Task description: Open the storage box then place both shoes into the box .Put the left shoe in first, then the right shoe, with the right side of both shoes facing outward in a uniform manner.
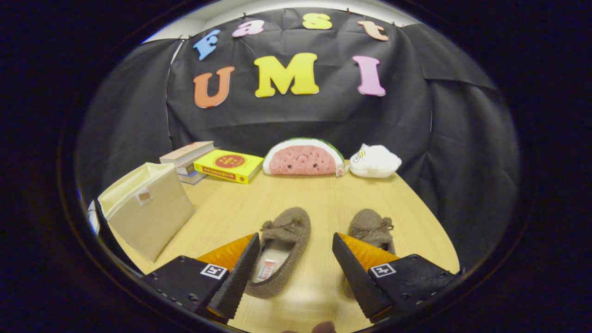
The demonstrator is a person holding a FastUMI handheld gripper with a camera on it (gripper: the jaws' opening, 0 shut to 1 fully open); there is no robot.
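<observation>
Your gripper (pixel 293 252) hangs low over the wooden bench (pixel 323 194) with its jaws spread wide and holding nothing. Between them lies one brown fuzzy shoe (pixel 284 249), its opening close to the left finger. The second shoe (pixel 372 229) lies just beyond the right finger, partly hidden by it. The beige storage box (pixel 148 208) stands to the left of the shoes, apart from them. Further back you see a yellow book (pixel 229 165), a watermelon plush (pixel 303 158) and a white plush (pixel 374 161).

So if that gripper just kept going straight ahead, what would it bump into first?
Probably the fuzzy brown left slipper, lying between the open gripper's fingers; further on stands the watermelon-slice plush cushion. Depth is hard to judge.
</observation>
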